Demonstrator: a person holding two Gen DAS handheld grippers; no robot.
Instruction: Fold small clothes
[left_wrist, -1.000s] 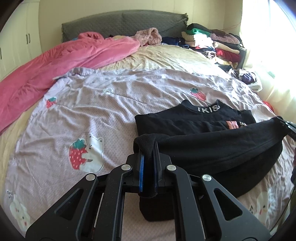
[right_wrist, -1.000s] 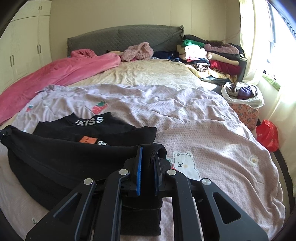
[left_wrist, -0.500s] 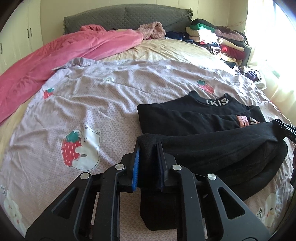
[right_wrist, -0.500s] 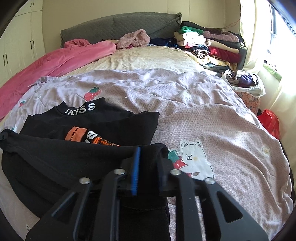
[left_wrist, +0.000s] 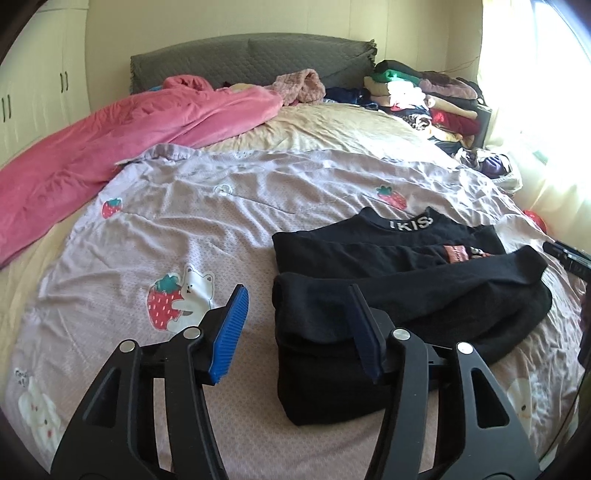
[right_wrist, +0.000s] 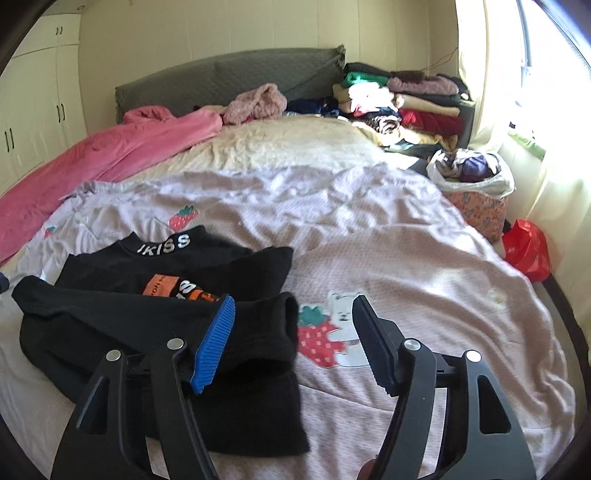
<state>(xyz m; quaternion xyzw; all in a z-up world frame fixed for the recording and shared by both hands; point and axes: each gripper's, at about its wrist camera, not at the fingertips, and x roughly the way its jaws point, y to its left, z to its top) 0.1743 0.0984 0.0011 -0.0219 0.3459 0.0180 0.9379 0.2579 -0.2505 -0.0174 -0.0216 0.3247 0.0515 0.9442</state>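
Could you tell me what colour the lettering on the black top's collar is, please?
White, on the black top's collar lettering; the right wrist view shows it best.

Matt black knit top (left_wrist: 388, 295); seemingly cotton bedspread (left_wrist: 221, 221)

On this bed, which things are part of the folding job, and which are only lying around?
Part of the job:
- black top, lower part folded up
- left gripper, opening, clear of the cloth
- right gripper, opening

Only lying around:
- pink blanket
- pile of folded clothes
- basket
- red bag
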